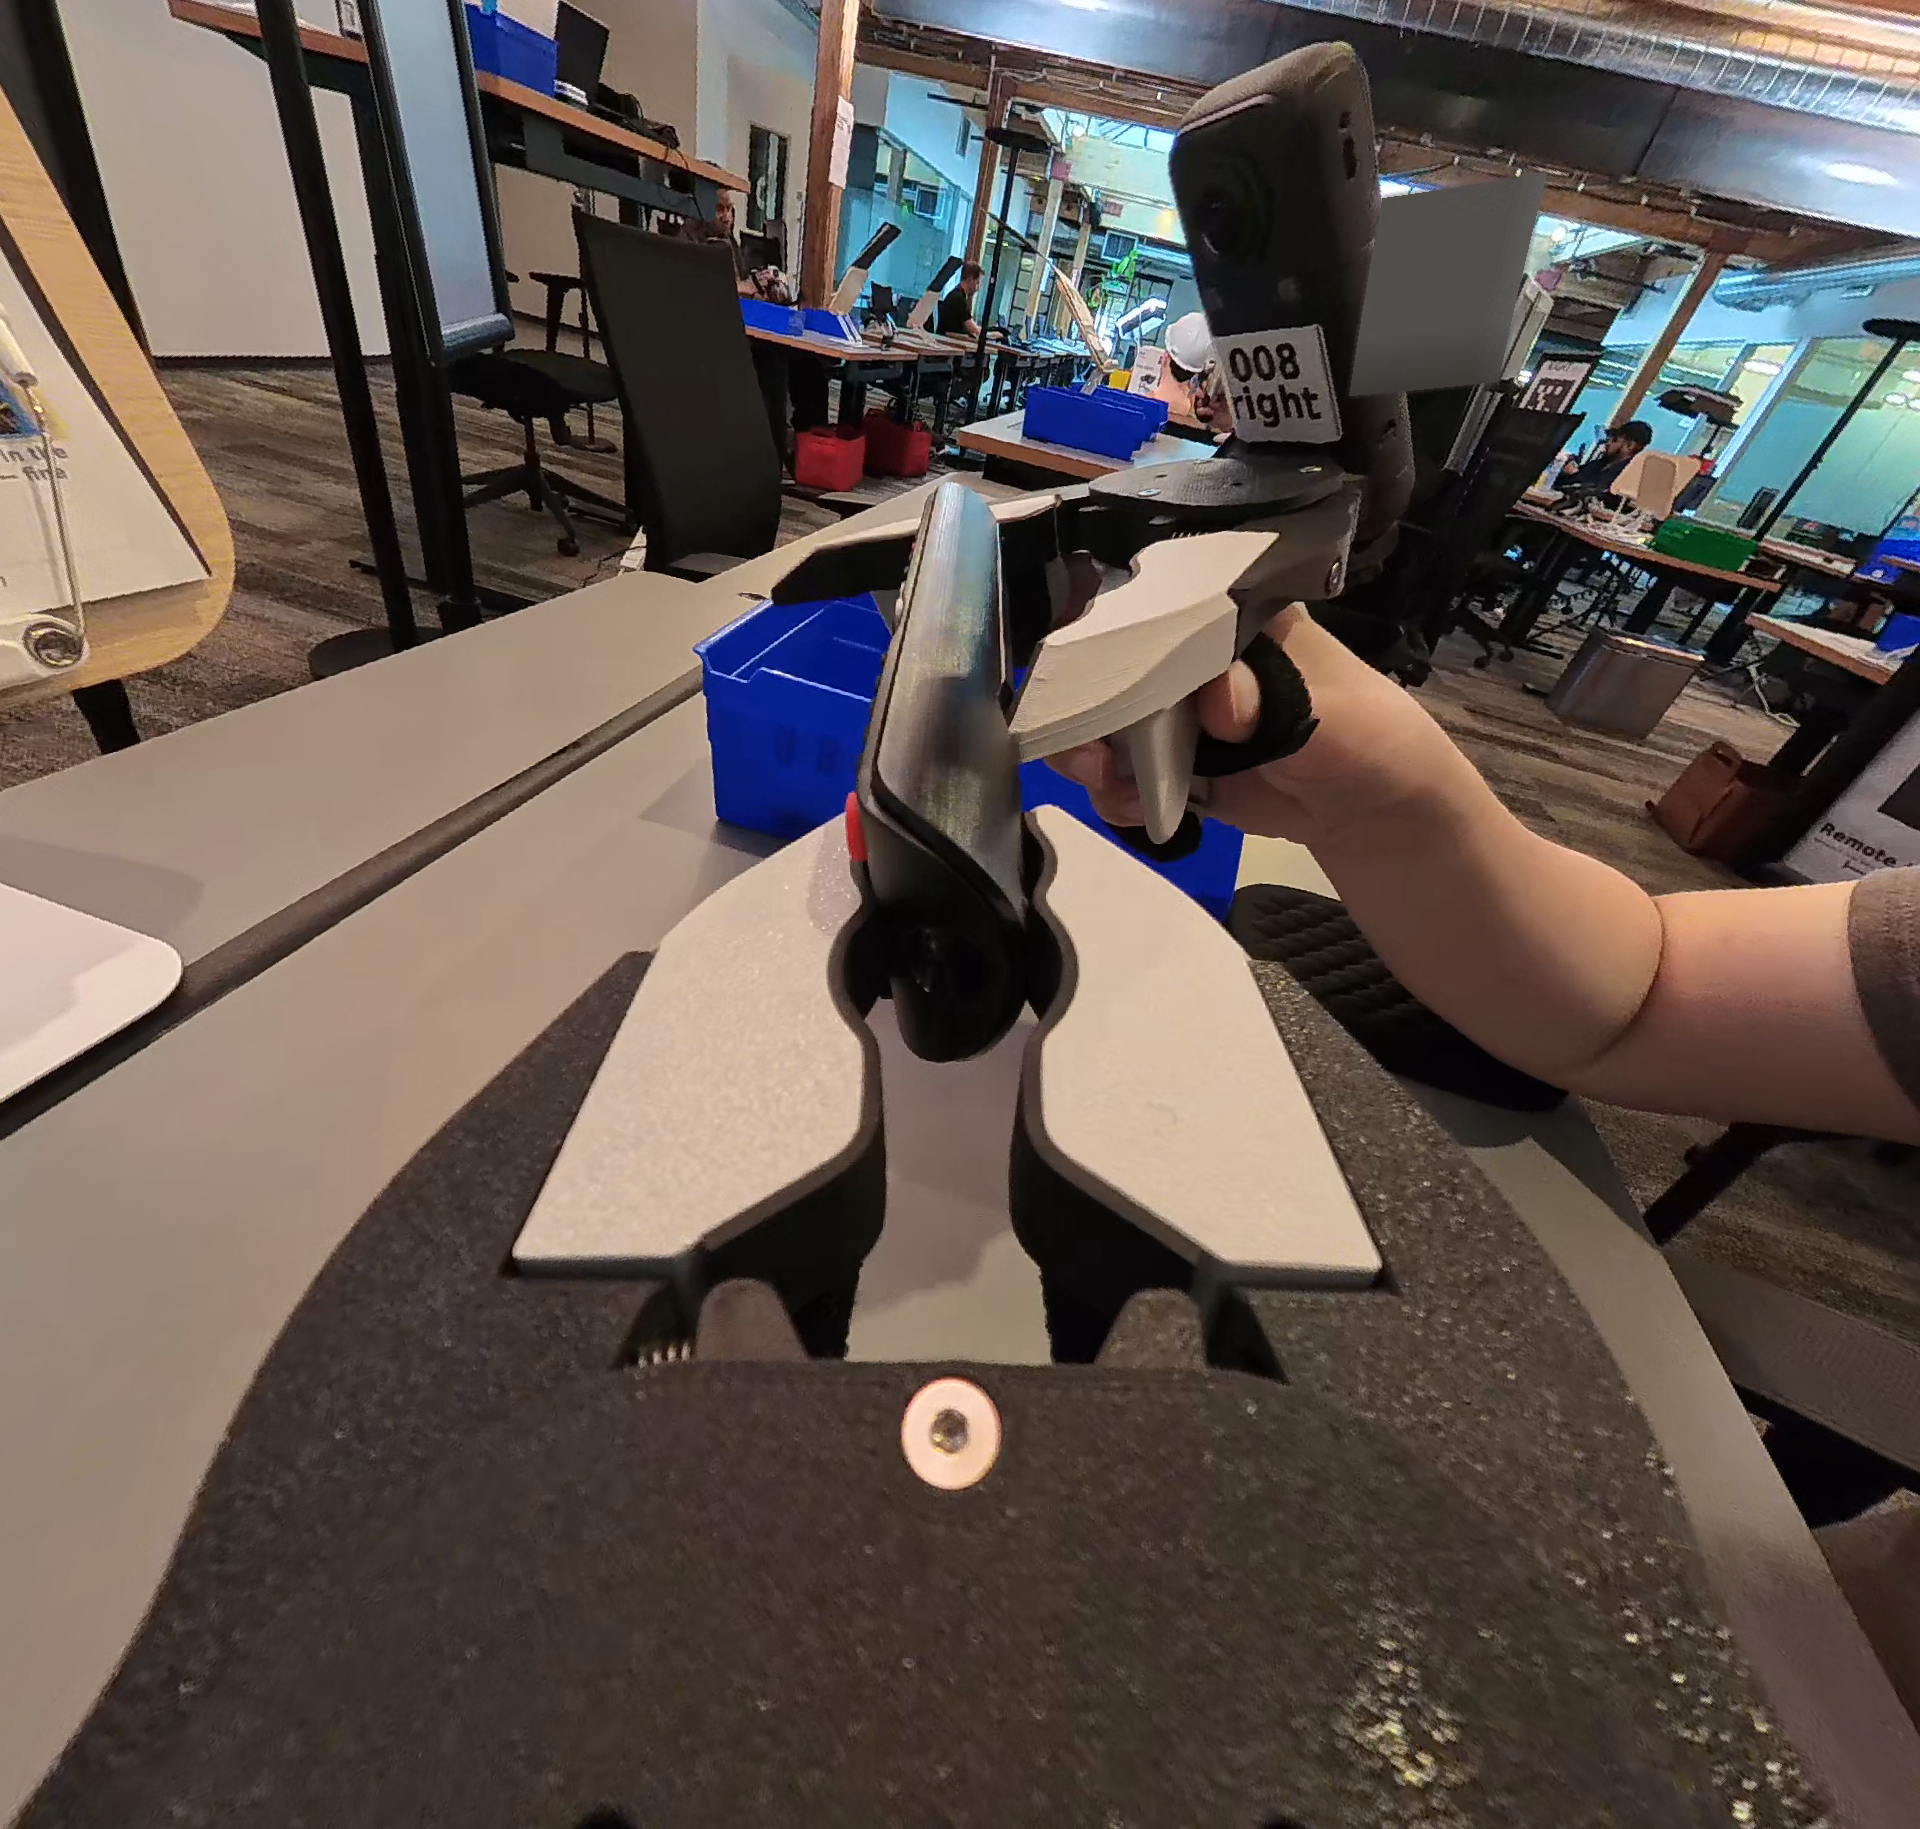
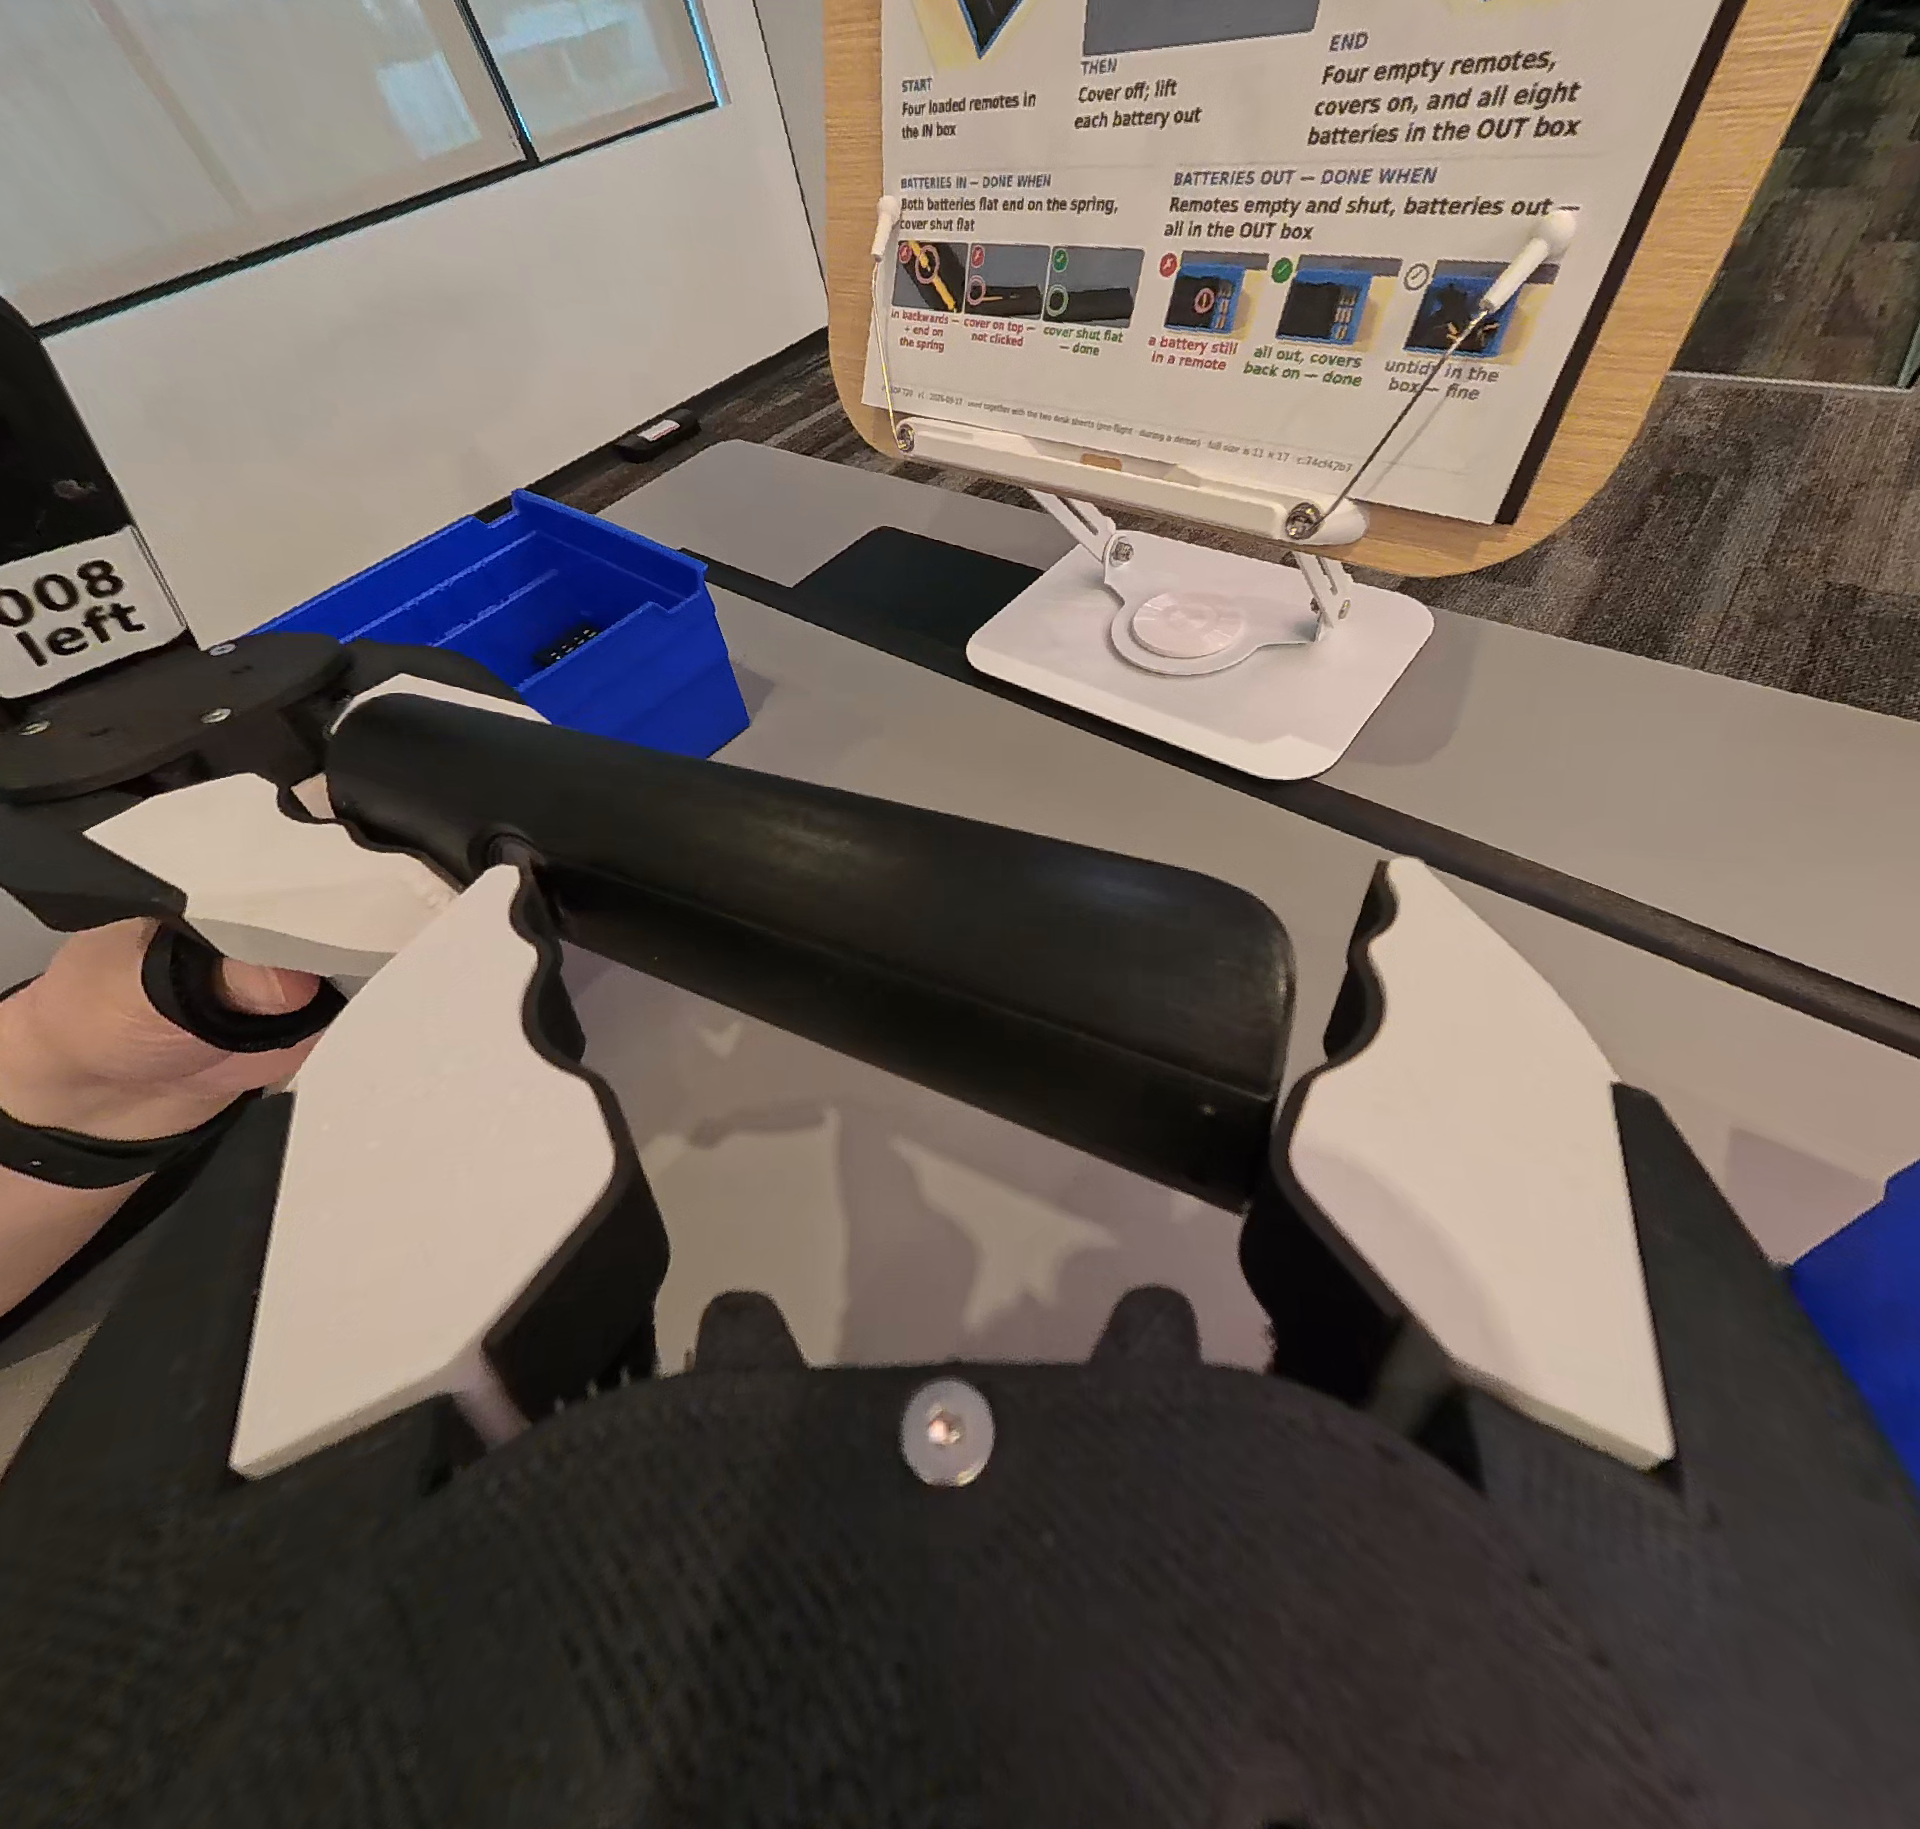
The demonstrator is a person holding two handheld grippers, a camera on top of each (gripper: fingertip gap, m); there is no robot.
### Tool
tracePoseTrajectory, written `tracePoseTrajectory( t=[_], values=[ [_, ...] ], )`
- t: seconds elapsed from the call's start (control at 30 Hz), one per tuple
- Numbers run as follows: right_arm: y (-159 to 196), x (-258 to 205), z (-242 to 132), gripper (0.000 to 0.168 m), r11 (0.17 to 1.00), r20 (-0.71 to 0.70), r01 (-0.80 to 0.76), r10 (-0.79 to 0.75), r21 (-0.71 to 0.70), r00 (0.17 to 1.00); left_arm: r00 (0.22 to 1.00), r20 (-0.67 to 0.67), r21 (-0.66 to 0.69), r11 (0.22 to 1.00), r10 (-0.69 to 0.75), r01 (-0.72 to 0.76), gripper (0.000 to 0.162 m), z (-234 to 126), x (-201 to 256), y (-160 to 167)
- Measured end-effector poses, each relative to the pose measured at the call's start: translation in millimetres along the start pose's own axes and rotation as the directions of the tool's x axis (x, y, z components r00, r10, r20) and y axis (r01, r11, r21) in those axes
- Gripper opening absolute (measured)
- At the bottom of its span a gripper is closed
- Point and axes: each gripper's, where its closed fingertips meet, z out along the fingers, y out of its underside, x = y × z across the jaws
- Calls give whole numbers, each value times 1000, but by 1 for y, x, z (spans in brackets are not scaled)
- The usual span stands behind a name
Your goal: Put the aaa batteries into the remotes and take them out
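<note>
Left wrist view: at far left, a wooden board [image 1: 104, 491] on a stand edges into frame above the grey table [image 1: 312, 803]. Toward the middle, a blue bin [image 1: 790, 719] sits on the table behind the left gripper [image 1: 951, 958], whose two white fingers are closed on the near end of a black remote [image 1: 940, 740]. The remote rises away from the camera, held clear of the table, a red button showing on its left edge. To its right, the right gripper [image 1: 997, 616], carried in a person's hand [image 1: 1278, 771], reaches in from the side with its fingers straddling the remote's upper half; whether they press on it cannot be told from here.

Right wrist view: at far left, a hand [image 2: 114, 1041] works the left gripper [image 2: 343, 792], which clamps one end of the remote [image 2: 831, 938]. Behind it a blue bin [image 2: 582, 616] holds a small dark item that is too small to identify. The remote runs across the frame, back side up, cover in place, above the grey table [image 2: 1558, 740]. The right gripper [image 2: 945, 958] stands spread wide, its left finger [image 2: 436, 1104] beside the remote's middle and its right finger [image 2: 1455, 1125] just past the remote's free end. Beyond, a white stand [image 2: 1205, 667] props a wooden board [image 2: 1455, 512] bearing a printed instruction sheet [image 2: 1226, 221]. A second blue bin [image 2: 1870, 1301] shows at the right edge.
</note>
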Motion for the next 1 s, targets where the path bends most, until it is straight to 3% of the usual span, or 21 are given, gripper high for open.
tracePoseTrajectory(
  t=[0.8,1.0],
  values=[
    [1,-1,1,141,1000,-10,11,-11,-2,1000,1000,-6,-8,1000,-8,8,23,-2,-1,1],
    [-3,-3,-1,140,999,22,33,-34,23,999,999,22,-8,999,48,-48,23,-2,3,-3]
  ],
)
